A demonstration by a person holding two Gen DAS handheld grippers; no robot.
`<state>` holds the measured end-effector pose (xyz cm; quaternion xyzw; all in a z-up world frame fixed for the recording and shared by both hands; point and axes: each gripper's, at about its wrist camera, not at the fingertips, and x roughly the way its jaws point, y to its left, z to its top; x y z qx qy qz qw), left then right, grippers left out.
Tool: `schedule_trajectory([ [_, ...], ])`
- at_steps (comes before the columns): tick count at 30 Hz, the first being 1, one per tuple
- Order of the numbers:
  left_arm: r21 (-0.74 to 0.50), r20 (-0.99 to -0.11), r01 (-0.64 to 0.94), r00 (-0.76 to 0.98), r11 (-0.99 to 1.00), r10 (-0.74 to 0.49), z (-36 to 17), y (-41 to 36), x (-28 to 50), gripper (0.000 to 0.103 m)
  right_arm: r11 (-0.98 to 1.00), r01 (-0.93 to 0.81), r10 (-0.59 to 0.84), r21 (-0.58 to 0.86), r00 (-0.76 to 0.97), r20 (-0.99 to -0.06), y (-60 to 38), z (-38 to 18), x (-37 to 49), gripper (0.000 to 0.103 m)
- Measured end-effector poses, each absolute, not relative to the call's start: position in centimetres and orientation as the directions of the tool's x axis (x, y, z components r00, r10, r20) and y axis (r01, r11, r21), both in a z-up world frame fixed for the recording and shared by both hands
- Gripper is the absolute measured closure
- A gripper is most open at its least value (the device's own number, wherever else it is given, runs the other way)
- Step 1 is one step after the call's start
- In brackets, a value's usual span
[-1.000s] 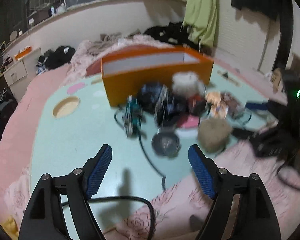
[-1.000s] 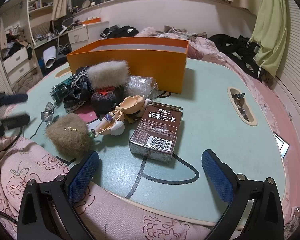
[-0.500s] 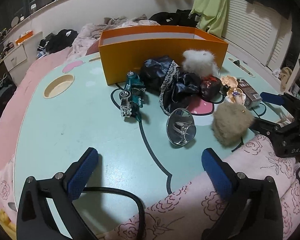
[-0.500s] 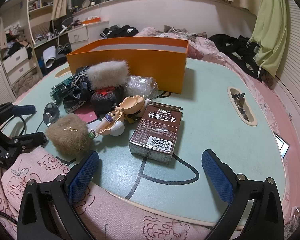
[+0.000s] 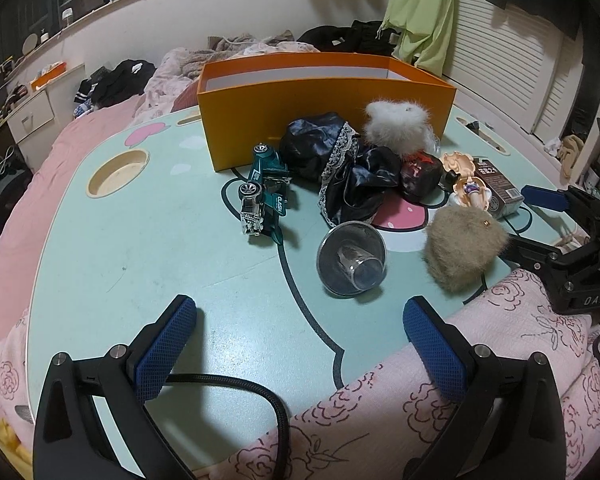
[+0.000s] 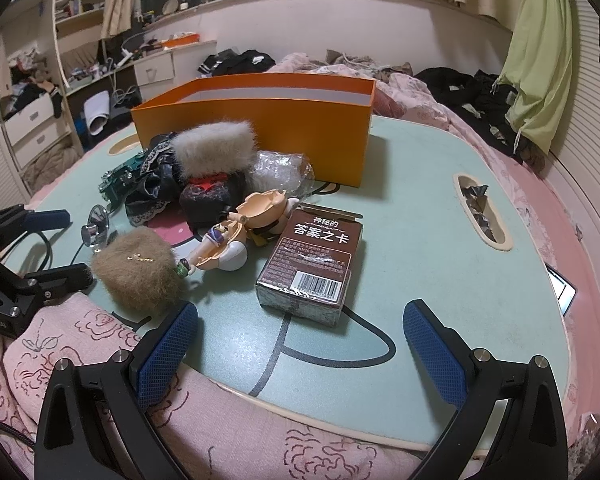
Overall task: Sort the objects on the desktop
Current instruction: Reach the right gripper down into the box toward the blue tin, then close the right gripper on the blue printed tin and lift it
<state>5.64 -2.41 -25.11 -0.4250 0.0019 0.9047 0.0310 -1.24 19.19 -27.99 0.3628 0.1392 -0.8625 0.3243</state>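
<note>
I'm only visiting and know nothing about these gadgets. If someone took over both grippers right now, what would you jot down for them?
Left gripper: open, holding nothing, low over the near edge of the table.
Right gripper: open, holding nothing, facing the brown card box.
Things: all loose on the table in front of the orange box: toy truck, black lace cloth, white fluffy piece, brown fluffy pouch, figurine, clear cup on its side.
Done: nothing visibly sorted; what shows of the orange box's inside is bare.
Left: every item.

Mint table (image 5: 140, 256): orange box (image 5: 324, 120), toy truck (image 5: 266, 196), card box (image 6: 312, 260).
</note>
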Motion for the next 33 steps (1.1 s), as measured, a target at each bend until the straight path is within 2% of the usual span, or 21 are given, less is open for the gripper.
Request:
schedule_trajectory([
  [3,-0.023,-0.769,-0.057,-0.637,-0.998,0.054,-25.1,-2.4,5.6,0.0,-0.719,0.695,-0.488,0.035,-0.467,-0.737,19.7,-27.6,-2.0,0.002],
  [6,-0.023,-0.768,-0.057,-0.638,-0.998,0.054,-25.1,-2.4,5.6,0.0,-0.703,0.705,-0.522,0.094,-0.421,-0.742,20.7,-25.8,-3.2,0.014],
  [7,-0.023,-0.768,-0.057,-0.638,-0.998,0.054,-25.1,-2.4,5.6,0.0,-0.704,0.702,-0.534,0.109,-0.421,-0.733,21.0,-24.6,-3.8,0.021],
  [8,-0.022,-0.768,-0.057,-0.638,-0.998,0.054,-25.0,-2.3,5.6,0.0,-0.703,0.699,-0.548,0.13,-0.417,-0.725,21.1,-23.5,-4.5,0.034],
  [11,-0.023,-0.767,-0.057,-0.64,-0.998,0.054,-24.9,-2.3,5.6,0.0,-0.694,0.686,-0.593,0.219,-0.371,-0.714,20.4,-19.9,-7.8,0.046],
  [16,-0.023,-0.767,-0.056,-0.64,-0.998,0.053,-25.0,-2.3,5.7,0.0,-0.708,0.679,-0.504,0.194,-0.294,-0.812,14.2,-17.5,-13.6,0.05],
  [19,-0.023,-0.766,-0.056,-0.641,-0.998,0.054,-25.0,-2.3,5.6,0.0,-0.695,0.689,-0.433,0.207,-0.171,-0.885,10.4,-18.7,-16.2,0.052],
  [22,-0.024,-0.763,-0.056,-0.645,-0.998,0.055,-24.9,-2.3,5.6,0.0,-0.718,0.685,-0.299,0.121,-0.146,-0.943,7.5,-20.8,-17.9,0.053],
  [25,-0.026,-0.76,-0.056,-0.648,-0.998,0.056,-25.0,-2.4,5.7,0.0,-0.735,0.674,-0.204,0.074,-0.114,-0.972,6.0,-22.8,-19.1,0.054],
  [29,-0.027,-0.757,-0.055,-0.651,-0.998,0.057,-25.0,-2.3,5.6,0.0,-0.721,0.692,-0.159,0.045,-0.102,-0.982,4.2,-23.7,-19.3,0.054],
  [30,-0.028,-0.756,-0.055,-0.652,-0.998,0.057,-25.0,-2.3,5.6,0.0,-0.701,0.709,-0.184,0.074,-0.08,-0.98,3.7,-23.7,-18.9,0.054],
  [31,-0.028,-0.756,-0.055,-0.652,-0.998,0.057,-25.0,-2.3,5.6,0.0,-0.667,0.723,-0.254,0.182,0.009,-0.967,3.3,-23.9,-18.6,0.058],
  [32,-0.029,-0.756,-0.055,-0.653,-0.998,0.057,-25.0,-2.3,5.6,0.0,-0.633,0.697,-0.316,0.336,0.163,-0.935,2.9,-24.5,-18.8,0.069],
  [33,-0.029,-0.756,-0.054,-0.652,-0.998,0.057,-25.0,-2.3,5.6,0.0,-0.633,0.677,-0.329,0.374,0.202,-0.922,2.8,-24.9,-19.1,0.069],
])
